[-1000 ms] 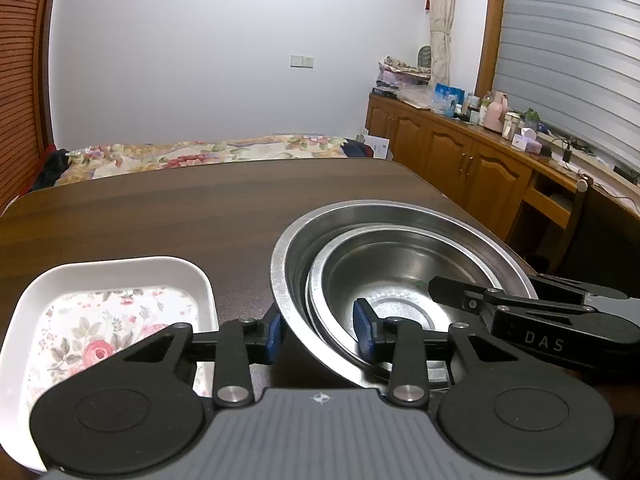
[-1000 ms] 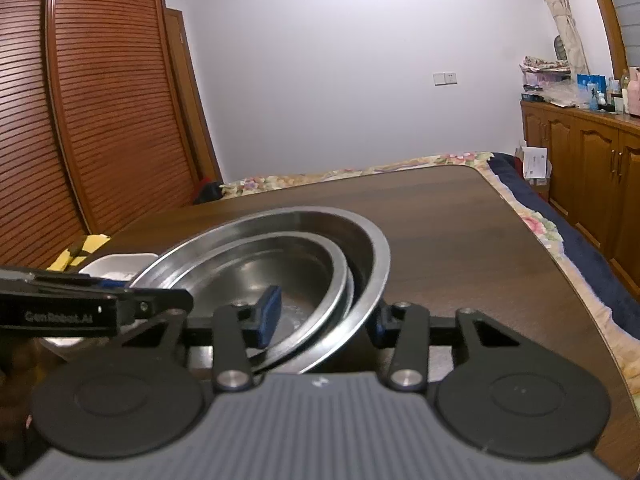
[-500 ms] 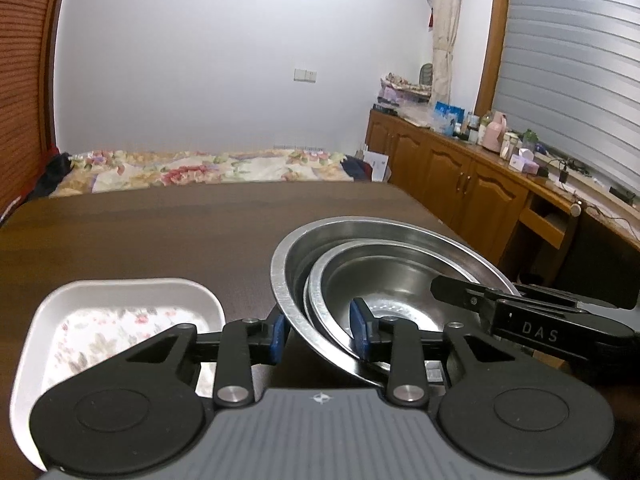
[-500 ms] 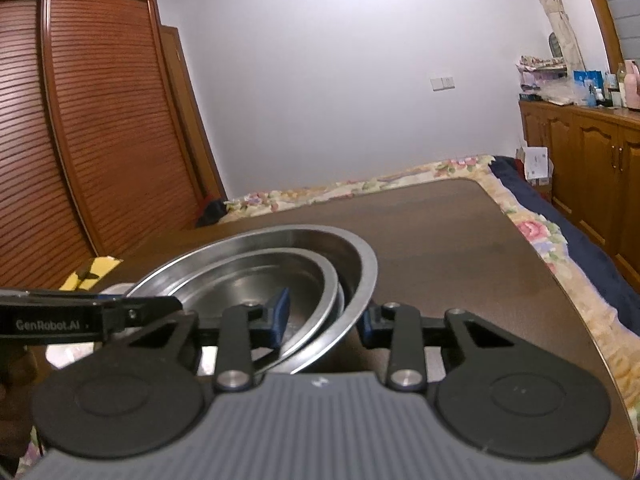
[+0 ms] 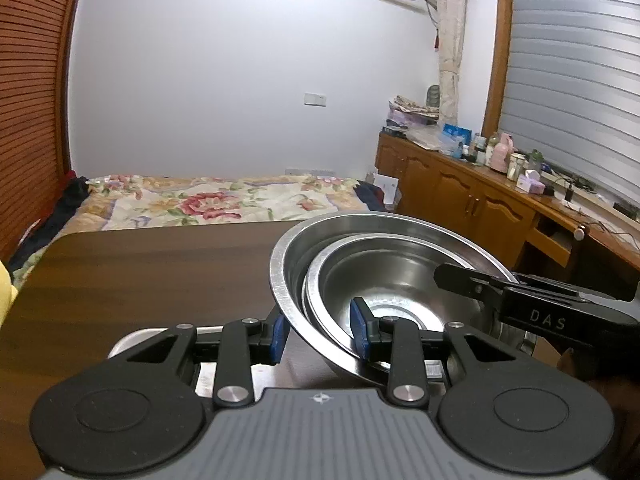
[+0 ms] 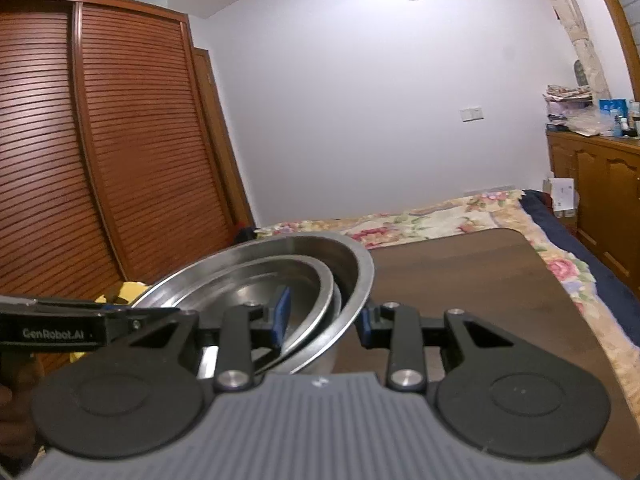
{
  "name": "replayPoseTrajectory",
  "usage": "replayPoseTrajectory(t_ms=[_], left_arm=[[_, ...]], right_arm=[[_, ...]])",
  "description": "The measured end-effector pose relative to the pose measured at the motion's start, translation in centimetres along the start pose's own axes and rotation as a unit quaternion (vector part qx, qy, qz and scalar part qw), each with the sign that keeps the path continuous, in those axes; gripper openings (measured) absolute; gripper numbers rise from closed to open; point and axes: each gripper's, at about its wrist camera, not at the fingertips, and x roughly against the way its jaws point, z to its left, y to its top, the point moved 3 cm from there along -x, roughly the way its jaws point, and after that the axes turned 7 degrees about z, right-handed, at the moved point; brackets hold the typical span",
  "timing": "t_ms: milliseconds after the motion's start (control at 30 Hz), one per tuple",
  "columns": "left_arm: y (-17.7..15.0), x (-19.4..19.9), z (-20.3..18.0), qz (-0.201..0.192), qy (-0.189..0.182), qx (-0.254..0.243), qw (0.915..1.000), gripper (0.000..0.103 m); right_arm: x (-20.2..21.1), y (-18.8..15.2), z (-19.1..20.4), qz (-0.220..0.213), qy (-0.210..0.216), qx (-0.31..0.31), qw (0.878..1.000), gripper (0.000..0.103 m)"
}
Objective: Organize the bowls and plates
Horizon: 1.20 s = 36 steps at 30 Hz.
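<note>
The left tool [image 5: 318, 330] and right tool [image 6: 322, 316] are each gripping opposite rims of the nested steel bowls [image 5: 384, 276], holding them between both above the desk [image 5: 140, 280].

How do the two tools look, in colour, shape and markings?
Both are alike. The left tool has a grey ribbed body, two round black discs, black link arms with silver screws and blue finger pads. The right tool is the same; seen from the other side, its black finger reads "DAS", the left one's "GenRobot.AI".
</note>
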Motion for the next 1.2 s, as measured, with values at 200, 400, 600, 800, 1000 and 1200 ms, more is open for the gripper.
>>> replayPoseTrajectory(t_ms=[200,400,600,800,1000,1200], left_arm=[[0.5,0.5,1.9,-0.002,0.006,0.006,1.0000,0.035],[1.0,0.6,3.1,-0.002,0.004,0.011,0.9999,0.035],[1.2,1.0,4.4,-0.003,-0.001,0.010,0.9999,0.035],[0.8,1.8,5.6,-0.005,-0.001,0.013,0.9999,0.035],[0.2,2.4,6.6,-0.001,0.003,0.018,0.9998,0.035],[-0.5,2.8,7.3,-0.002,0.006,0.020,0.9998,0.035]], right_arm=[[-1.2,0.4,1.2,0.008,0.011,0.005,1.000,0.035],[-1.7,0.7,2.6,0.013,0.010,0.011,1.000,0.035],[-1.8,0.9,3.7,0.007,0.005,0.013,1.000,0.035],[-2.2,0.8,4.8,0.011,0.007,0.016,1.000,0.035],[-2.7,0.3,6.1,0.019,0.011,0.018,1.000,0.035],[-2.7,-0.3,6.7,0.028,0.016,0.020,0.999,0.035]])
